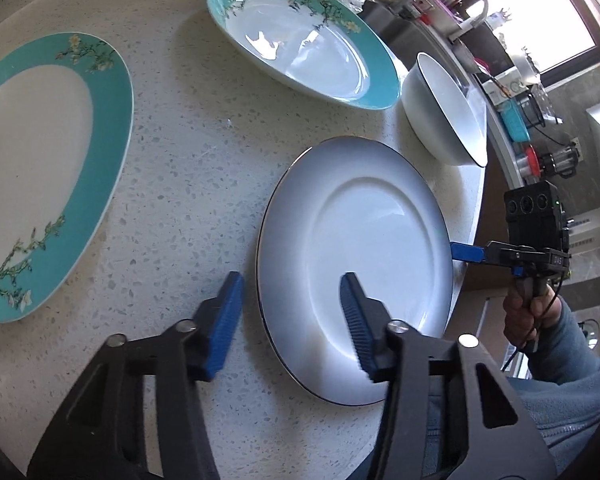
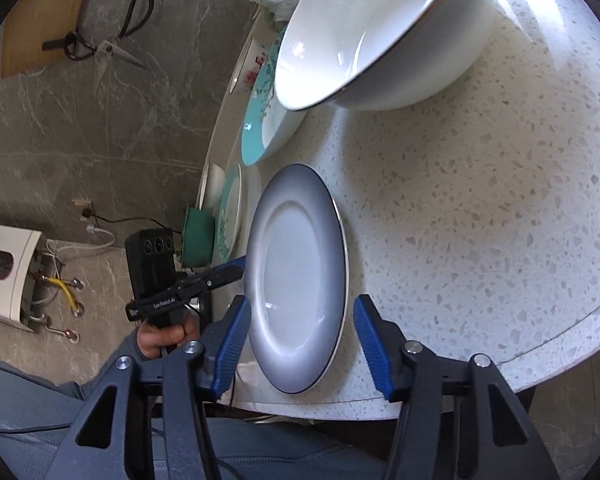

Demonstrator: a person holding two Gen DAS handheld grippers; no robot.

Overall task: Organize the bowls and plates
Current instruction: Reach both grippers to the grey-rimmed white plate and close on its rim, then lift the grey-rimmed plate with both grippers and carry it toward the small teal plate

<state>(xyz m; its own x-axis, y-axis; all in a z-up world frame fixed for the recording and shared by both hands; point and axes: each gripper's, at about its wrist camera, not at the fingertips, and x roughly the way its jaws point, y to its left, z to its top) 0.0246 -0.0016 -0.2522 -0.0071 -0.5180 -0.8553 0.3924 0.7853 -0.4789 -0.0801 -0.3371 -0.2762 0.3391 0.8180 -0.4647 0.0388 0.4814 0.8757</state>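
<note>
Speckled pale stone forms the round desk (image 1: 180, 184), with a grey marbled wall and a window behind it. Largest on it are two teal-rimmed plates with flower sprigs: one flat teal plate (image 1: 40, 168) at the left, one deeper teal dish (image 1: 300, 44) farther back. Nearer the desk's edge lies a white plate (image 1: 356, 264) with a grey-shaded rim and a thin dark border. Beyond it, a white bowl (image 2: 380, 32) sits close to the teal dish. Left claw (image 1: 292, 312) is spread wide, one finger over the white plate, the other over bare stone. Right claw (image 2: 300, 344) is likewise spread, its blue fingers either side of the plate's near rim, not closed on it.
</note>
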